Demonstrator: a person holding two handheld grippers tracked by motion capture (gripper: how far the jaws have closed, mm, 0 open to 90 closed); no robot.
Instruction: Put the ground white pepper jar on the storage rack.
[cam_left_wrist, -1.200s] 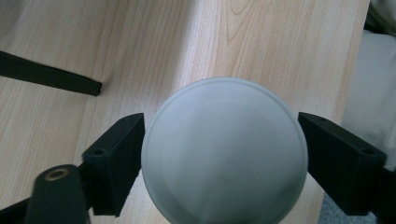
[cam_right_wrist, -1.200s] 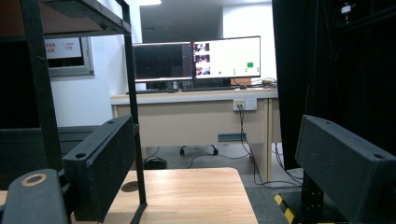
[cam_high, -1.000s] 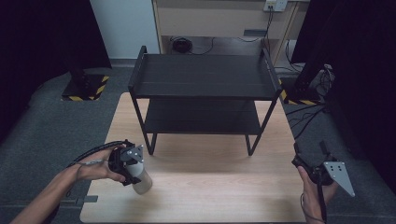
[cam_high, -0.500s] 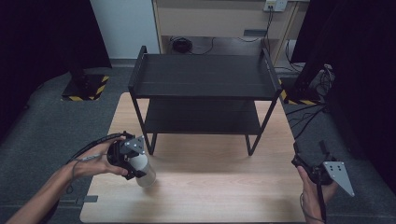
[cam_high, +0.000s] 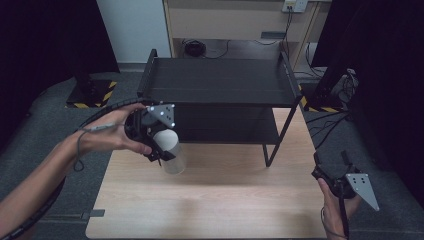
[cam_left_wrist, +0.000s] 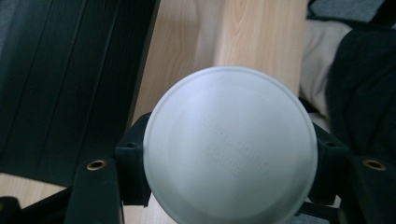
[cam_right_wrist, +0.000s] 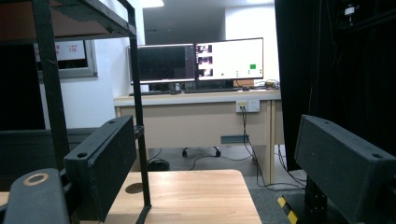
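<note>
Above the table's (cam_high: 210, 200) left side, beside the black shelf (cam_high: 220, 80), my left gripper (cam_high: 159, 145) is clamping a white bottle (cam_high: 170, 150) between its jaws, lifted clear of the wood. At the right edge, my right gripper (cam_high: 332, 172) is resting with its jaws standing wide apart, holding nothing.

A rack (cam_high: 220, 85) stands at the back of the table (cam_high: 215, 200).
</note>
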